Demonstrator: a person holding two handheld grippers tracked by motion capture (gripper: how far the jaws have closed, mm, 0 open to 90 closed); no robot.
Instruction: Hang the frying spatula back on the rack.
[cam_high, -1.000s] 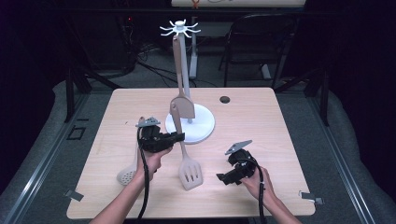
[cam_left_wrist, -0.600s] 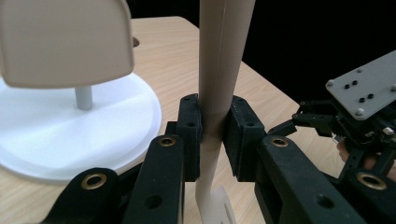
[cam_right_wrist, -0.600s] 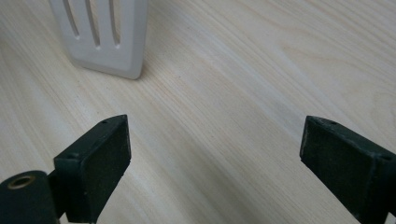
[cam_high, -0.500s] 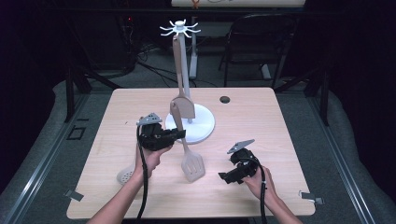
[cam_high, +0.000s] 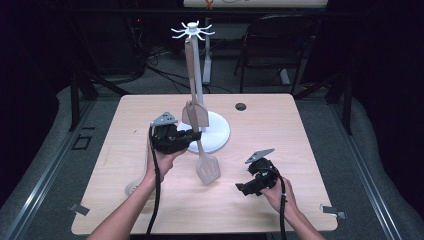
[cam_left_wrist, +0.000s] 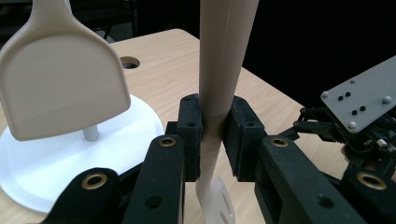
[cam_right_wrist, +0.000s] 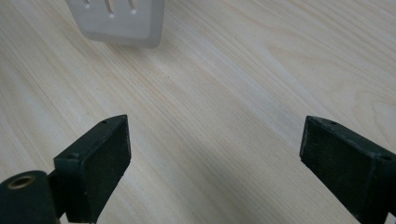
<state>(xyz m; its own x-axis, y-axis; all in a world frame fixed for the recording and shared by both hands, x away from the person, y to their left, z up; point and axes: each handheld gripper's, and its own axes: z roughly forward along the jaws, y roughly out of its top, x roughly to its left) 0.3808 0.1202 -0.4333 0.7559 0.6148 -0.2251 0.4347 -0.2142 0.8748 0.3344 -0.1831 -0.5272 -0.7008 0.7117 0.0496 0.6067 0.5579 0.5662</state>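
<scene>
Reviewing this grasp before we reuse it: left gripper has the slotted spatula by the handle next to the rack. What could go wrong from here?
1. The left gripper pinches the slotted spatula on its narrow, tapered handle, blade hanging below; it could pivot or slip.
2. The solid spatula hanging on the rack is close by; lifting may knock it or tip the stand.
3. The right gripper is open over bare table, so nothing backs up a drop.

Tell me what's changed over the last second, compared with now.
The left gripper, shut on the slotted spatula's handle, has lifted it and carried it toward the white stand. The right gripper stayed open above the table; the solid spatula still hangs on the stand.
</scene>
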